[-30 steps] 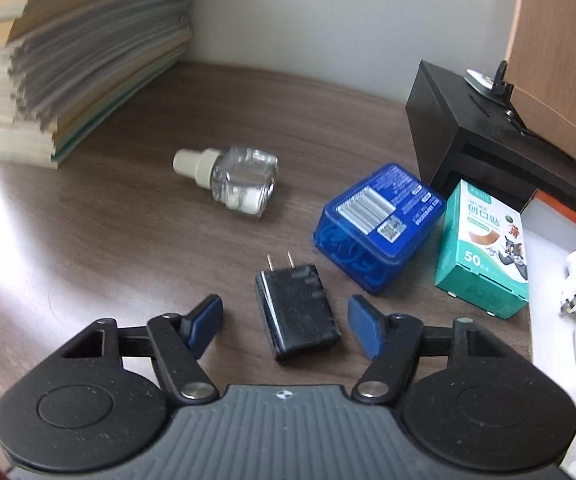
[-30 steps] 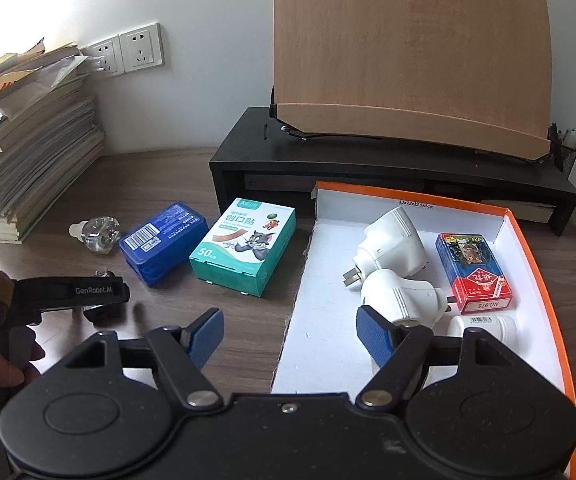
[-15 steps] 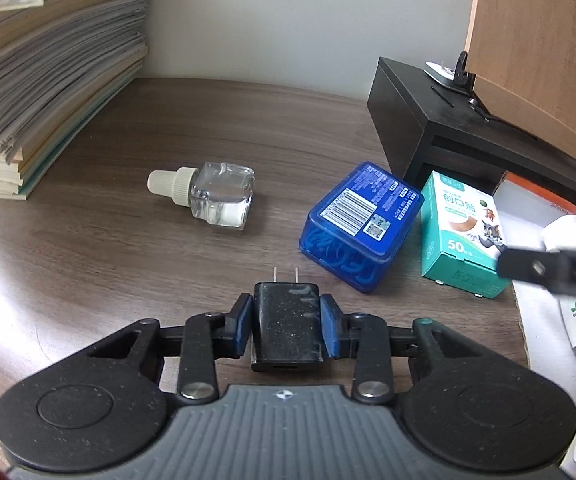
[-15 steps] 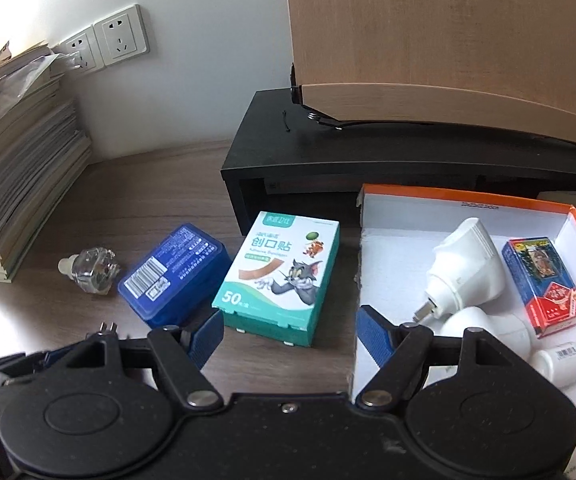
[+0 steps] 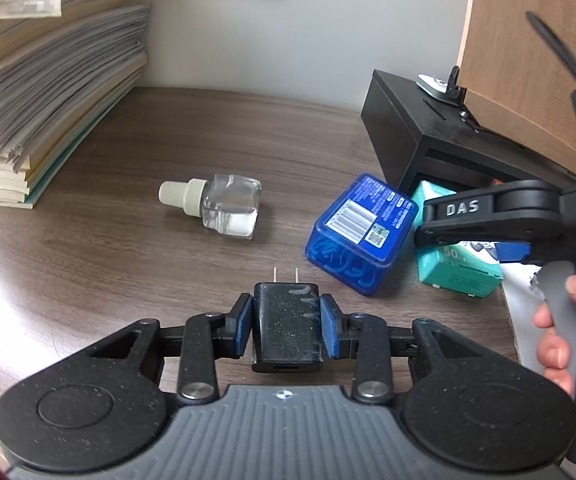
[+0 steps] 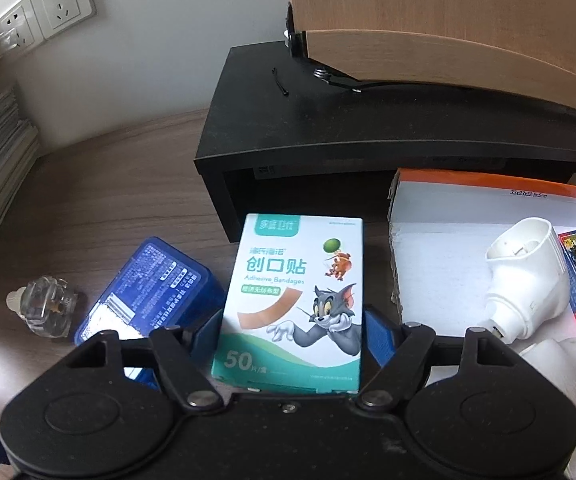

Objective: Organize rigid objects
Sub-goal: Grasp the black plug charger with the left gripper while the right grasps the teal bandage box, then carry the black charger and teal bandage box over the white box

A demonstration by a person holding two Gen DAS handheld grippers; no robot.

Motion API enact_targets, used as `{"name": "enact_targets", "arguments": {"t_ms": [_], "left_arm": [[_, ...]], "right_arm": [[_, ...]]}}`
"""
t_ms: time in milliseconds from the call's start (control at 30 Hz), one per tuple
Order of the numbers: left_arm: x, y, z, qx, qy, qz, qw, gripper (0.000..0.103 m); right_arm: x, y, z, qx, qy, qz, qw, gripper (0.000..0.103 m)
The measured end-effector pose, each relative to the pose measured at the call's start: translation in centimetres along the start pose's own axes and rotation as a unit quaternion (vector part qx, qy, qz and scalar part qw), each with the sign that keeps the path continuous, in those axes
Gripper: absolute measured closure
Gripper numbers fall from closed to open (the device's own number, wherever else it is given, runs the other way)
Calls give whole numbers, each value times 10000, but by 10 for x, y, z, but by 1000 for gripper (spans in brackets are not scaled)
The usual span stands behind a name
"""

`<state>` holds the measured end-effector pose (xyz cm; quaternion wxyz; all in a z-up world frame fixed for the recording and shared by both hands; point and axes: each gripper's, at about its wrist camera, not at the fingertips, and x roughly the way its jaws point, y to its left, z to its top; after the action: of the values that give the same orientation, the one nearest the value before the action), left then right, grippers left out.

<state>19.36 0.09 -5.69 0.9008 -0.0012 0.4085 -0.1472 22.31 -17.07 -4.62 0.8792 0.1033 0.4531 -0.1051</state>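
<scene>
The left gripper (image 5: 286, 326) is closed tight on a black charger (image 5: 286, 330), dusty, its two metal prongs pointing away, near the desk's front edge. The right gripper (image 6: 293, 338) has just been closing around the bandage box (image 6: 293, 300), white and teal with a cartoon cat; whether its blue pads press the box I cannot tell. The box lies on the brown wooden desk (image 5: 128, 248) before a black stand (image 6: 367, 128), between a blue case (image 6: 156, 284) and an orange-rimmed tray (image 6: 447, 184).
</scene>
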Motion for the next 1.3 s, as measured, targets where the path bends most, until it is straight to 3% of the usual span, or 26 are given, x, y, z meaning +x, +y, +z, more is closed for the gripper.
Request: {"name": "enact_targets", "arguments": {"t_ms": [333, 600, 1067, 1300], "left_arm": [[-19, -21, 1, 63, -160, -142, 9998, 67], [-45, -60, -3, 179, -301, -340, 9988, 67], [-77, -166, -23, 675, -349, -1029, 9918, 67], [-79, -199, -36, 858, -293, -1120, 9896, 67]], "right_arm": [[-60, -18, -23, -204, -485, 230, 9983, 19], [-125, -57, -45, -122, -886, 336, 9954, 19], [-201, -178, -94, 372, -1339, -232, 9900, 19], [-214, -215, -114, 586, -1331, -279, 9890, 19]]}}
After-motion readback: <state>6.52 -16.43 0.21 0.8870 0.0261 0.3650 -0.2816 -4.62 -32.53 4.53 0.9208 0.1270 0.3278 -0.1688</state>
